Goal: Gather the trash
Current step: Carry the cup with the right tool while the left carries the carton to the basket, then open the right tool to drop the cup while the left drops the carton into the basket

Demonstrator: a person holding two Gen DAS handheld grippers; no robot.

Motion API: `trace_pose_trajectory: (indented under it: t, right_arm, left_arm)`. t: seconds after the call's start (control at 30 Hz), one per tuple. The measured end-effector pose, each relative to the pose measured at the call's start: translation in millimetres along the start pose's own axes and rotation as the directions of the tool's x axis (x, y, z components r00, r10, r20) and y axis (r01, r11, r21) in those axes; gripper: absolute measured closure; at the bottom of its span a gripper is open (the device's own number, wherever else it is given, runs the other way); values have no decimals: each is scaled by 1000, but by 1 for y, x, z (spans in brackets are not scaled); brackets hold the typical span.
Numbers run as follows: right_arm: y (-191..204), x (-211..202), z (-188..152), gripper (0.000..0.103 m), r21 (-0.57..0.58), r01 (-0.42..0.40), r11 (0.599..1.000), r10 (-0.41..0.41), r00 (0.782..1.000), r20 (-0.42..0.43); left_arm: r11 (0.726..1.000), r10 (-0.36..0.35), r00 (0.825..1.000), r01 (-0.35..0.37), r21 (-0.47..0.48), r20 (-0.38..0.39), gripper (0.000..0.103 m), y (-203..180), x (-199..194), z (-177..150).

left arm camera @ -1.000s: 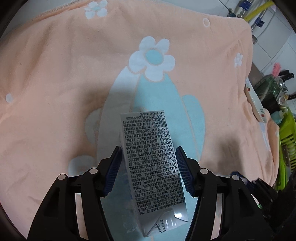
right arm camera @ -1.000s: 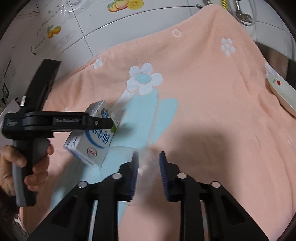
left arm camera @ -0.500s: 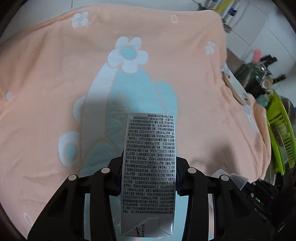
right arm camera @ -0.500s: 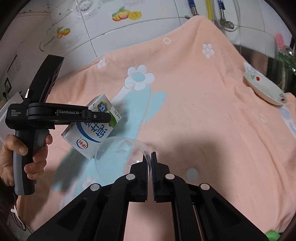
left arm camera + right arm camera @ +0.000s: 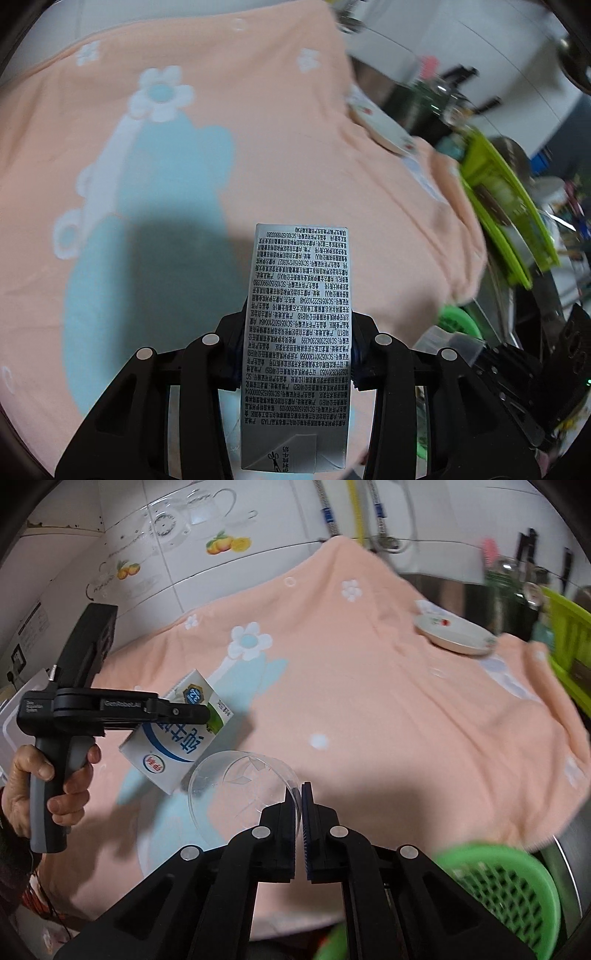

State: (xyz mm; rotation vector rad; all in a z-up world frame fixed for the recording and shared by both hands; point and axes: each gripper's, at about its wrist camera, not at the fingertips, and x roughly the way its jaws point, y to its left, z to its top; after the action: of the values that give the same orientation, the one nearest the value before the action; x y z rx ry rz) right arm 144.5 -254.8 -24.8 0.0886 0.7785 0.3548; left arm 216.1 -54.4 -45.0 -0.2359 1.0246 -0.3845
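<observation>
**Carton and cup both gripped above the towel**

The left gripper (image 5: 297, 354) is clamped on the one milk carton (image 5: 297, 332), which runs from between its fingers toward 12 o'clock, grey side with dense black print up. In the right wrist view, the right gripper (image 5: 300, 808) pinches the rim of the one clear plastic cup (image 5: 240, 786), at 10 o'clock from its tips. One green basket (image 5: 513, 886) sits at 4 o'clock, off the peach towel (image 5: 388, 709).
</observation>
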Motion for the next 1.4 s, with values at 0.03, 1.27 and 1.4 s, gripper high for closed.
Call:
trace_pose_trajectory:
  t: [0.03, 1.27, 1.4]
  right_arm:
    - [-4, -8, -8, 99, 2, 18, 1000, -18, 1000, 1]
    - [-110, -120, -155, 65, 258, 312, 914, -308, 950, -58]
    - [-111, -126, -157, 57, 271, 311, 911, -310, 950, -47]
  left_arm:
    - [1000, -9, 1000, 9, 17, -2, 63, -9, 0, -5]
    - [940, -109, 977, 161, 301, -182, 63, -194, 60, -100]
    - [939, -106, 975, 163, 304, -195, 63, -196, 68, -104]
